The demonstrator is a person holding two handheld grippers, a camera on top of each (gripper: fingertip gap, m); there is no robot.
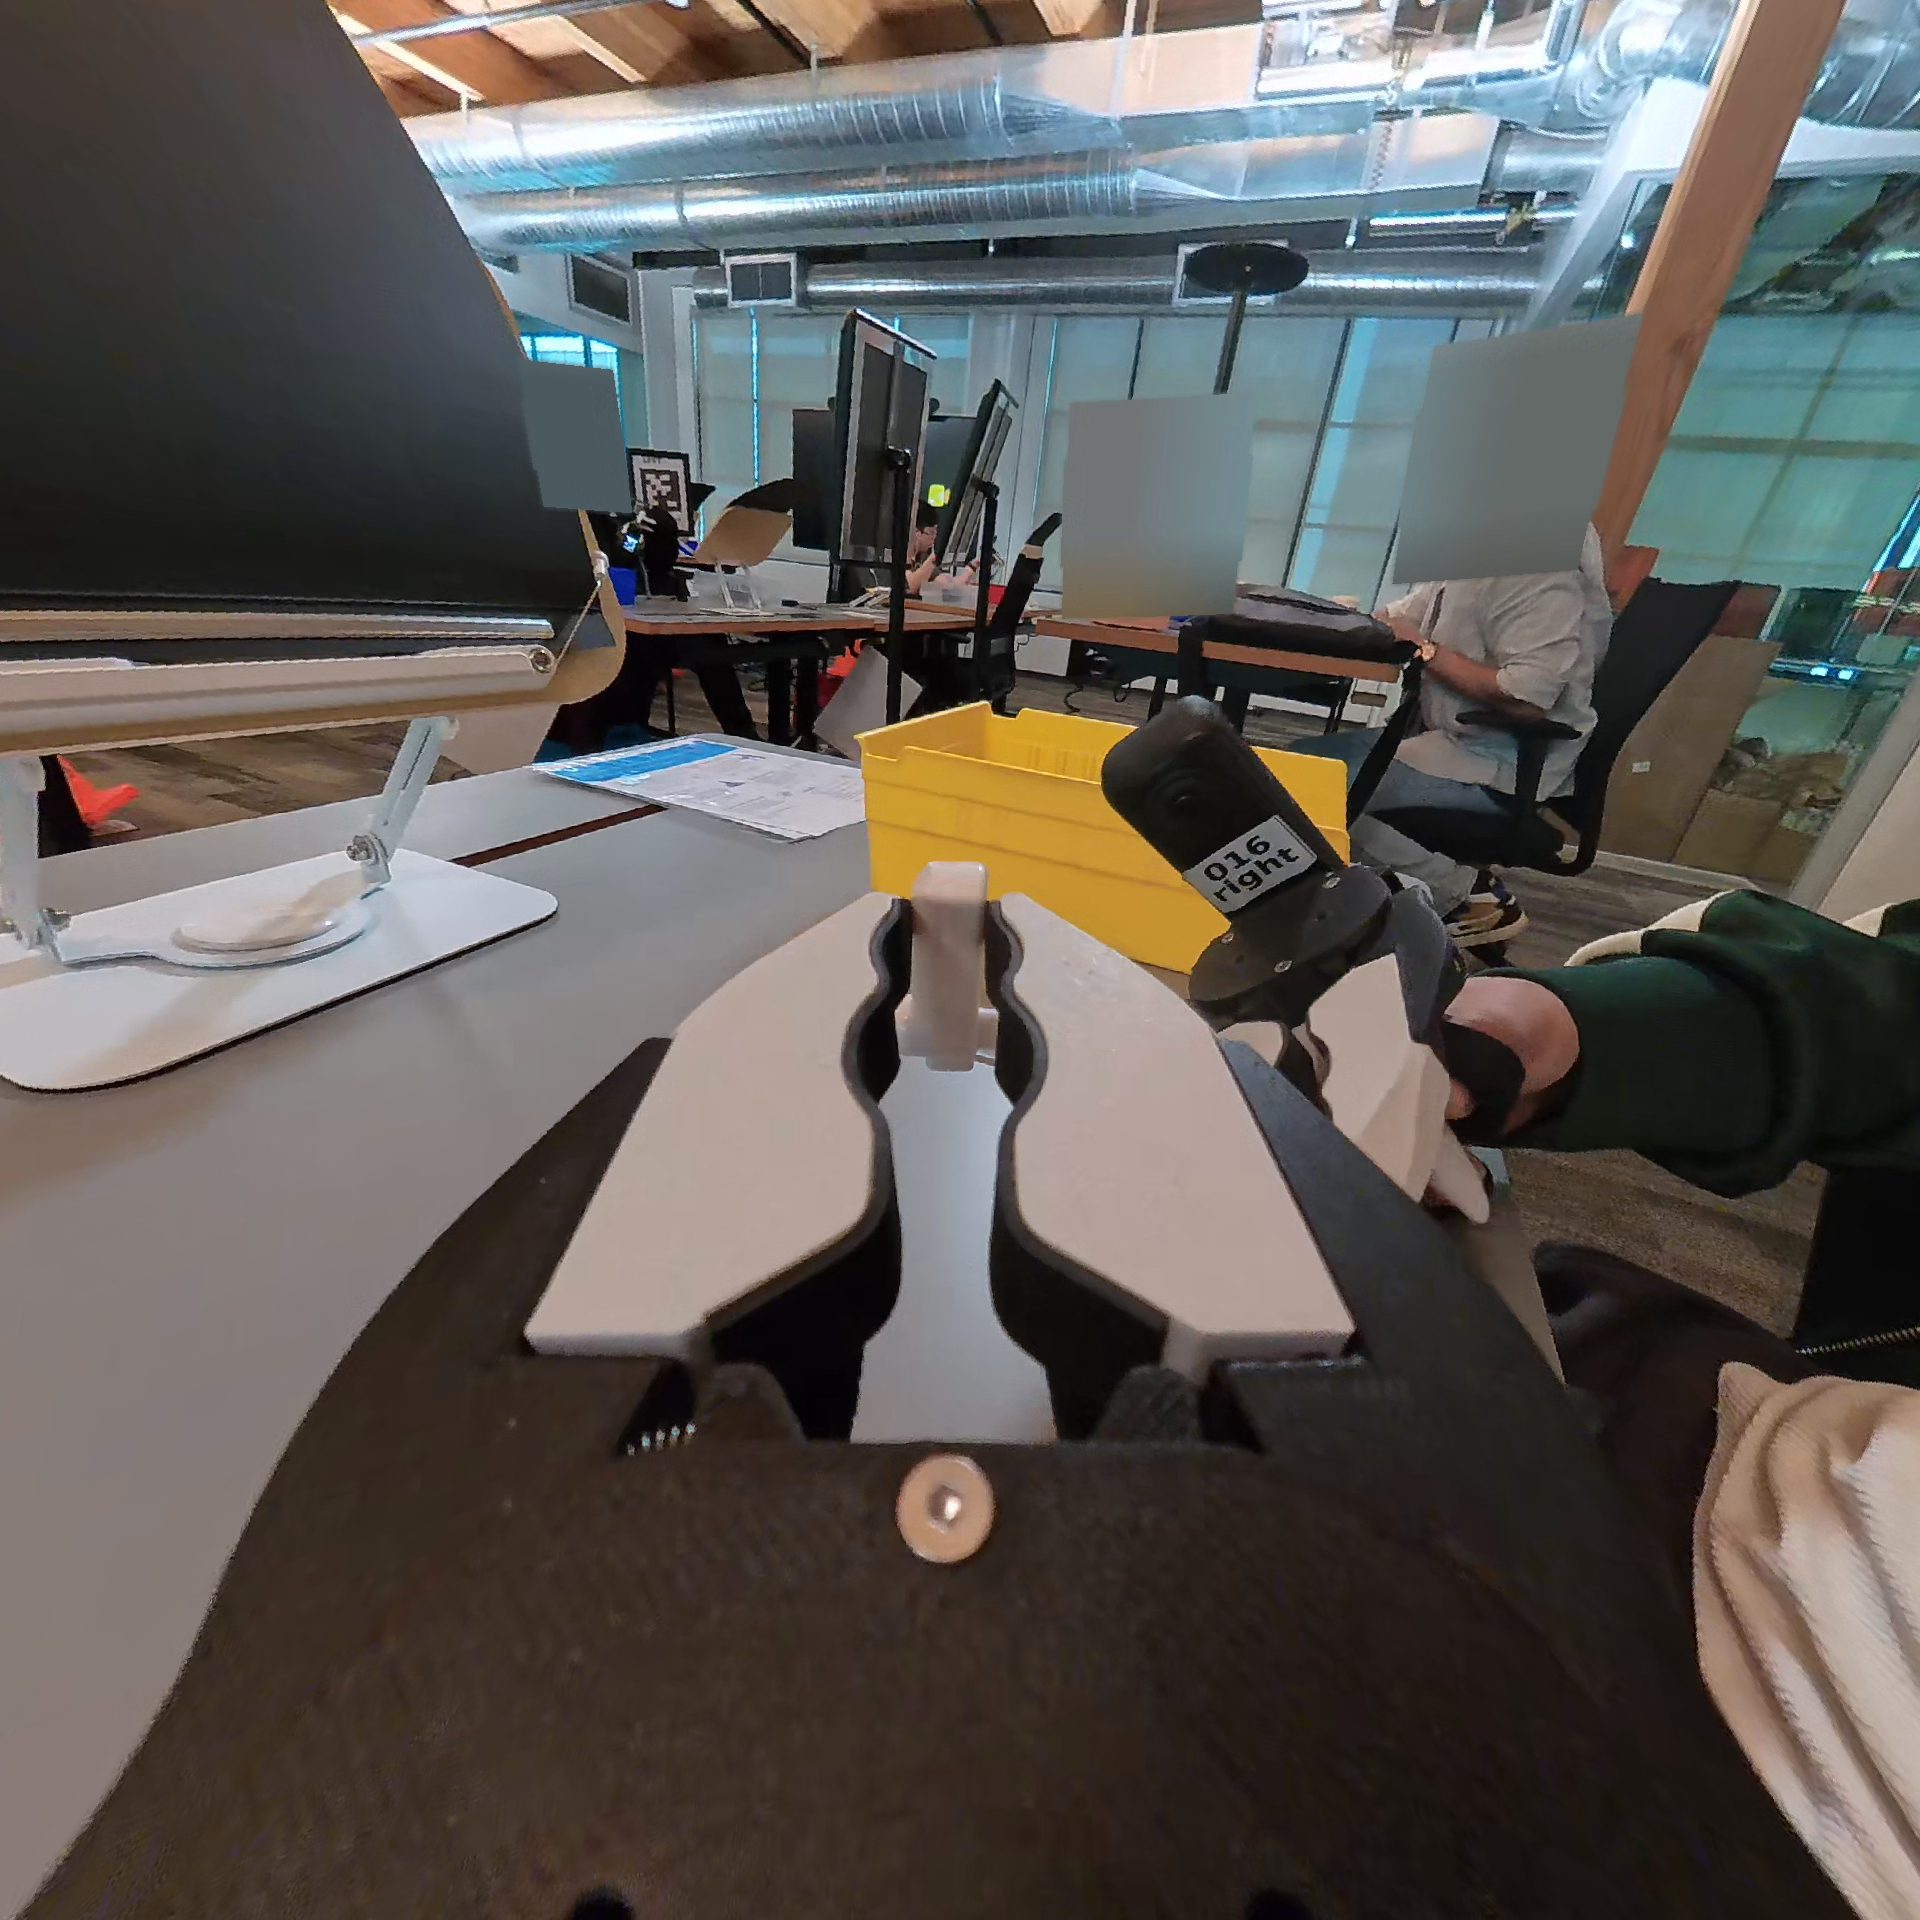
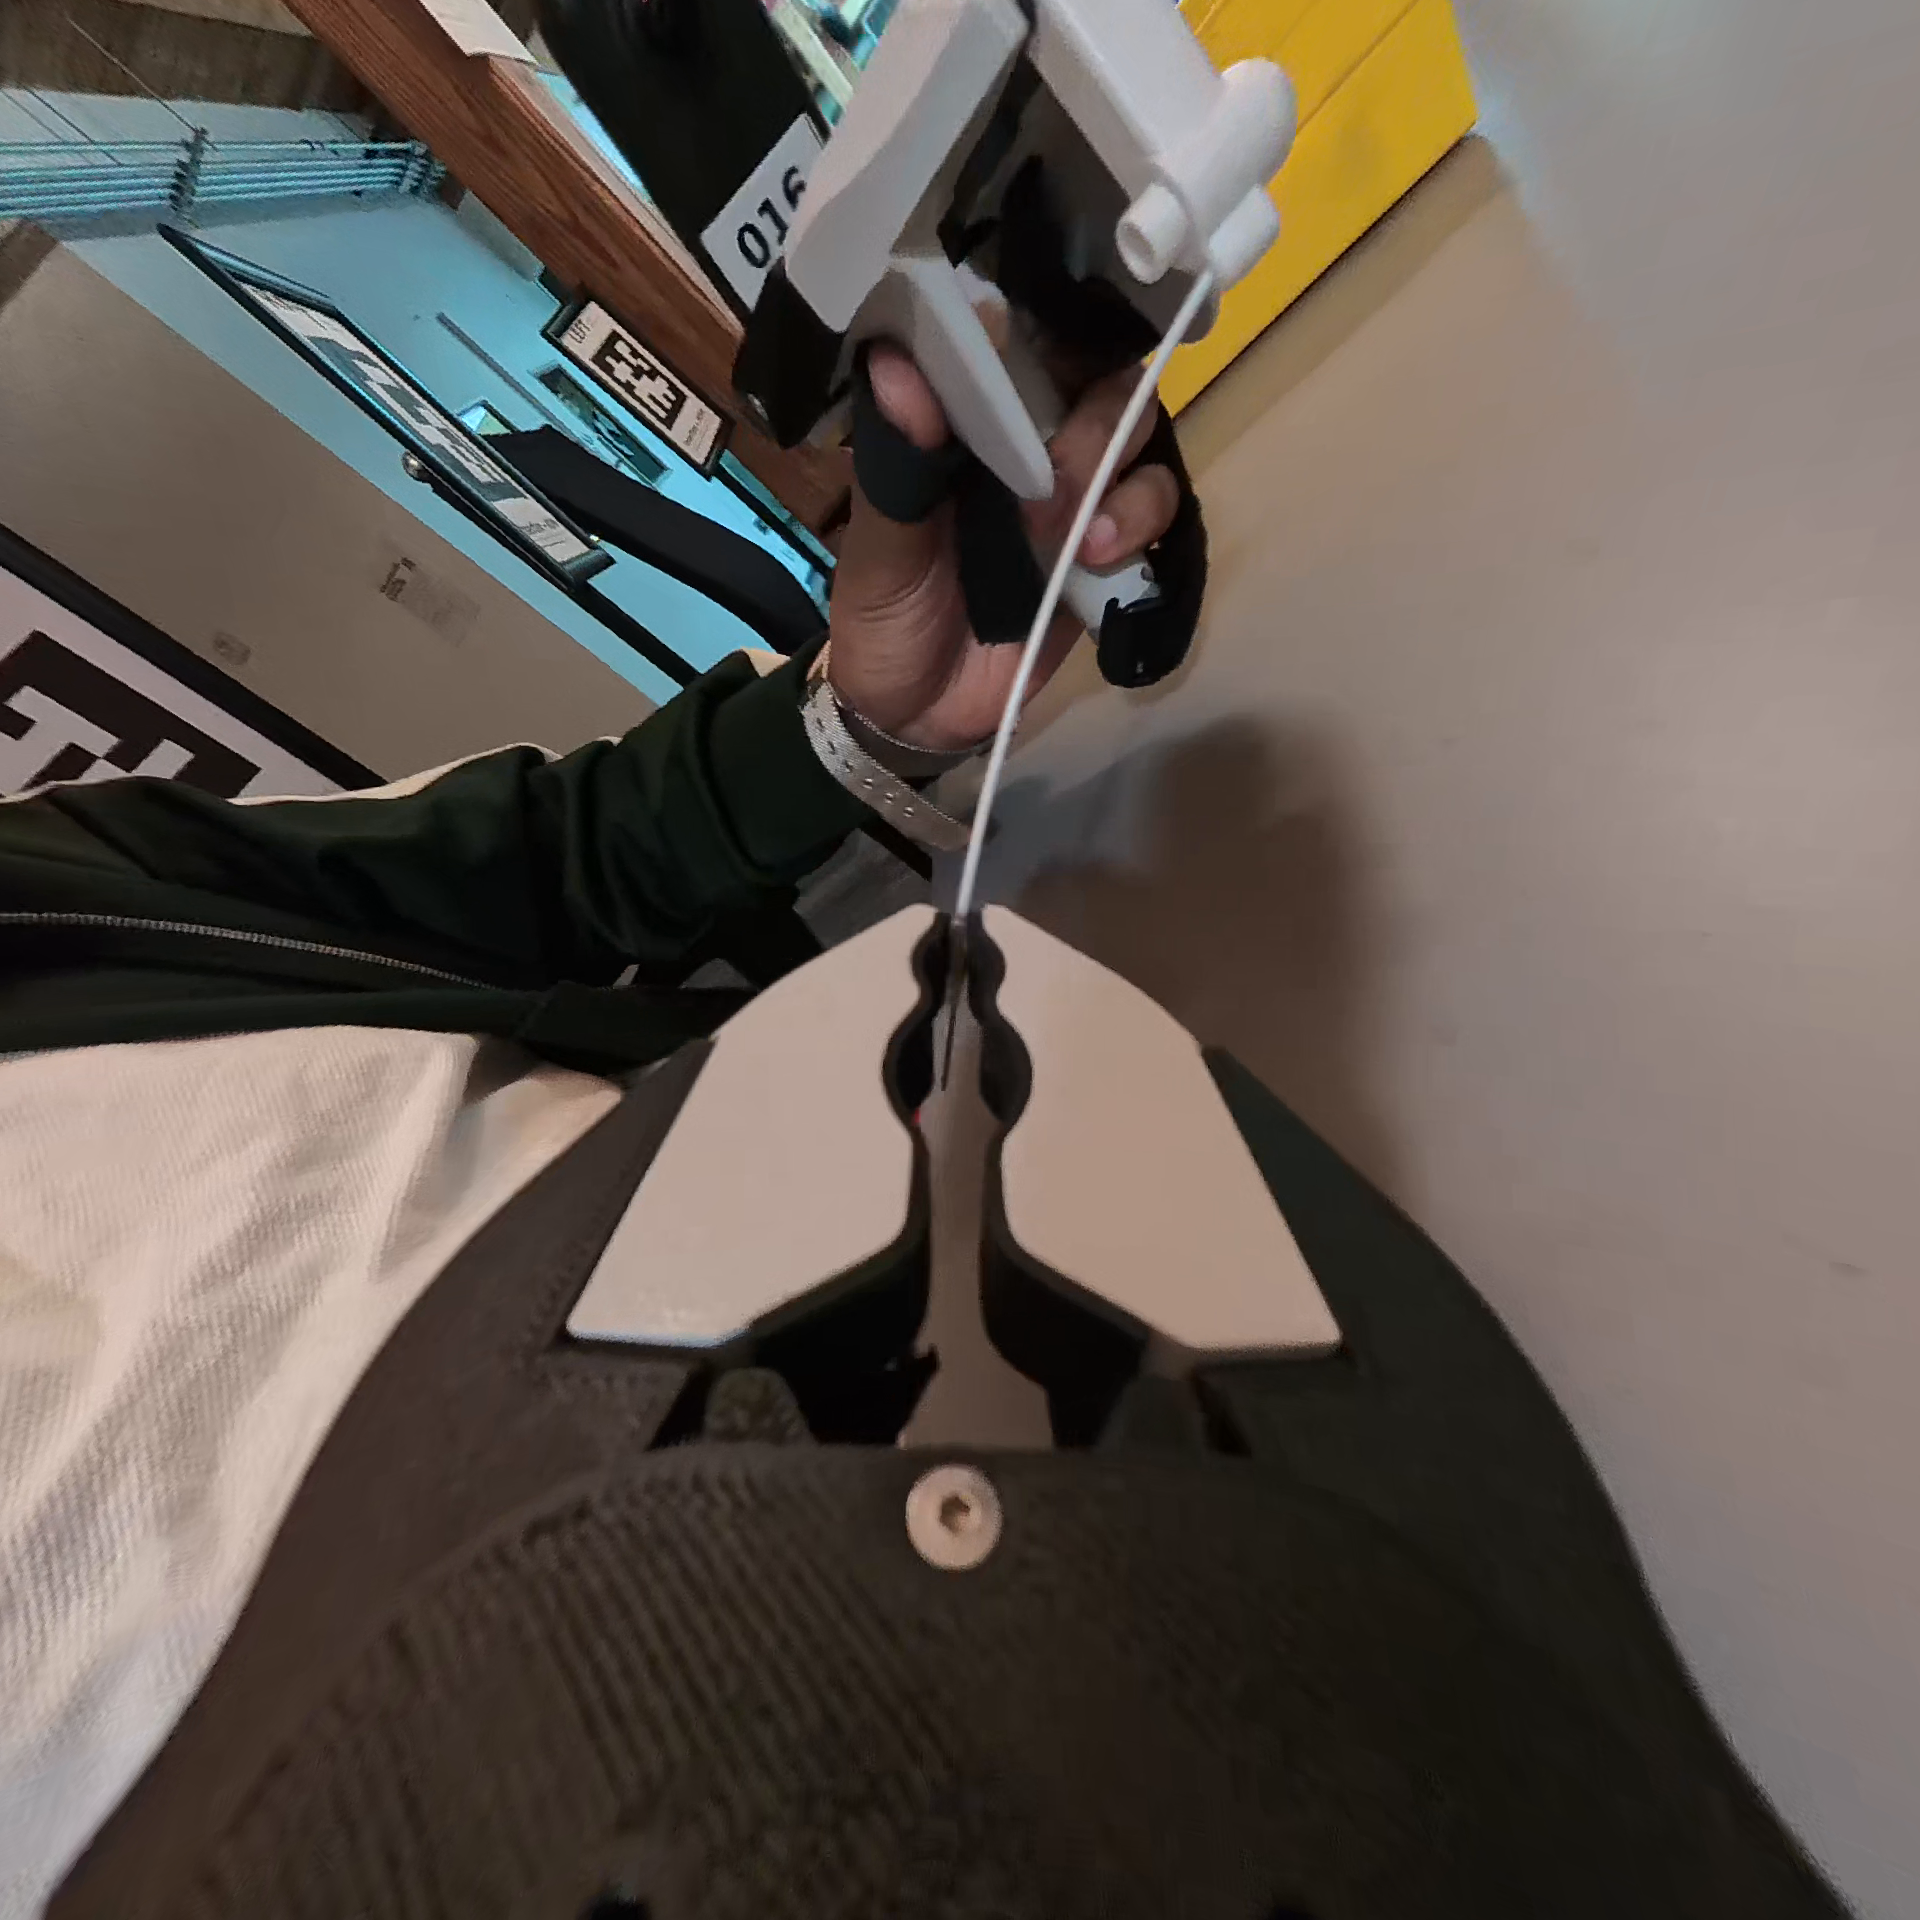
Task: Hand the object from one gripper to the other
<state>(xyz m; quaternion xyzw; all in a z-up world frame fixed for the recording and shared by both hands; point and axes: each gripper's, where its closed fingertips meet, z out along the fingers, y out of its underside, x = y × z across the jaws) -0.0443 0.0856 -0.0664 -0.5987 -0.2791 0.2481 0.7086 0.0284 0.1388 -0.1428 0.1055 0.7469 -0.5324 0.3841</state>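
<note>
My left gripper (image 1: 945, 930) is shut on a small white plastic block (image 1: 948, 940) that stands upright between its pads, above the grey table (image 1: 582, 966). A thin white cord (image 2: 1049, 623) runs from the block (image 2: 1205, 145) down in an arc to my right gripper (image 2: 961, 935). The right gripper is shut on the cord's end, which is pinched between its fingertips. In the left wrist view the right gripper's body (image 1: 1299, 935) is close by on the right, and its fingertips are hidden behind my left finger.
A yellow bin (image 1: 1039, 821) stands on the table just beyond the grippers. A laptop stand (image 1: 260, 935) is at the left and a printed sheet (image 1: 717, 779) lies farther back. A hand (image 2: 935, 592) holds the left gripper. People sit at desks behind. Left tips to right tips: about 12 cm.
</note>
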